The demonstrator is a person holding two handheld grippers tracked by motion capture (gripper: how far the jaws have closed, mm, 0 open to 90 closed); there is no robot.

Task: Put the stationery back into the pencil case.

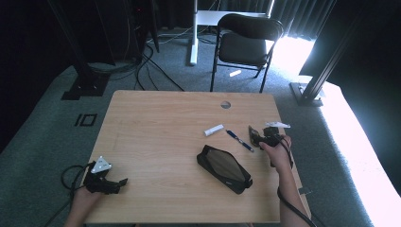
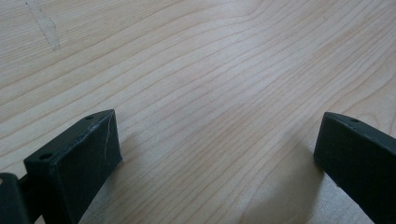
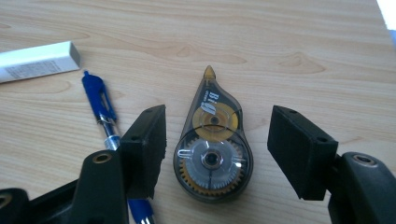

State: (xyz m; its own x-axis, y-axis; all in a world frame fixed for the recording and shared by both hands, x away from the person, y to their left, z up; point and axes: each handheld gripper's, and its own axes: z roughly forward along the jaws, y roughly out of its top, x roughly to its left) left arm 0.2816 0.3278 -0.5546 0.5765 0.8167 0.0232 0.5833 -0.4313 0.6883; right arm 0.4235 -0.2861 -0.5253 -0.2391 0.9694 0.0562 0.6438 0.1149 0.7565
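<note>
Table | right gripper open astride correction tape | pen beside

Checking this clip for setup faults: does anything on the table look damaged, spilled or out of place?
Nothing stands out. The correction tape dispenser lies flat and intact between the open right gripper; the pen and pencil case look ordinary.

blue pen lower part behind jaw, white eraser cut off
</note>
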